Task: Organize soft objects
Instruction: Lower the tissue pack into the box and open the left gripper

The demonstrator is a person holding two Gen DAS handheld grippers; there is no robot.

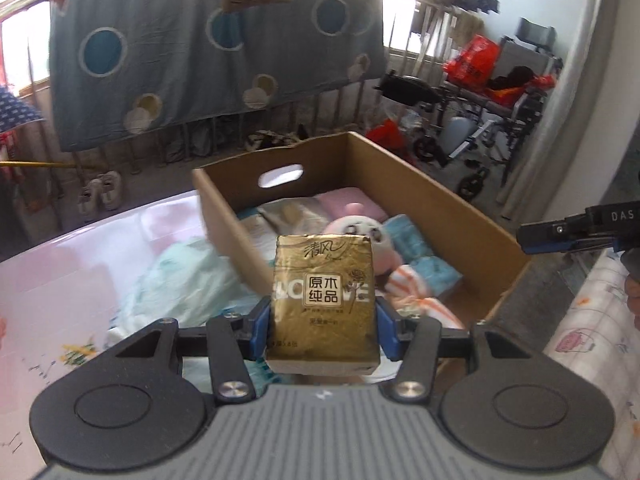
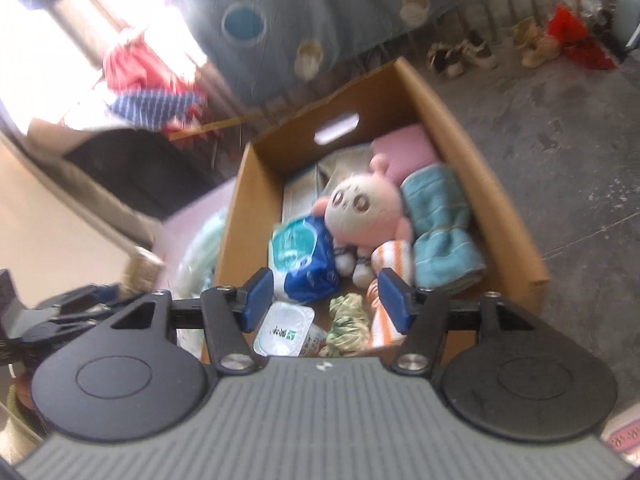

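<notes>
My left gripper (image 1: 324,320) is shut on a gold tissue pack (image 1: 324,304) and holds it upright, just in front of the cardboard box (image 1: 420,184). The box holds a pink plush toy (image 2: 366,208), a teal towel (image 2: 440,224), a pink cloth (image 2: 404,148), a blue-and-white wipes pack (image 2: 304,256), an orange-striped cloth (image 2: 394,260), a green scrunchie (image 2: 348,320) and a clear wipes pack (image 2: 284,330). My right gripper (image 2: 326,300) is open and empty above the near end of the box (image 2: 472,152). It also shows at the right edge of the left wrist view (image 1: 560,234).
A pale mint cloth (image 1: 180,276) lies on the pink table (image 1: 80,264) left of the box. A grey spotted sheet (image 1: 208,52) hangs on a rail behind. A wheelchair (image 1: 480,120) with red bags stands at the back right. Shoes (image 1: 100,192) sit on the floor.
</notes>
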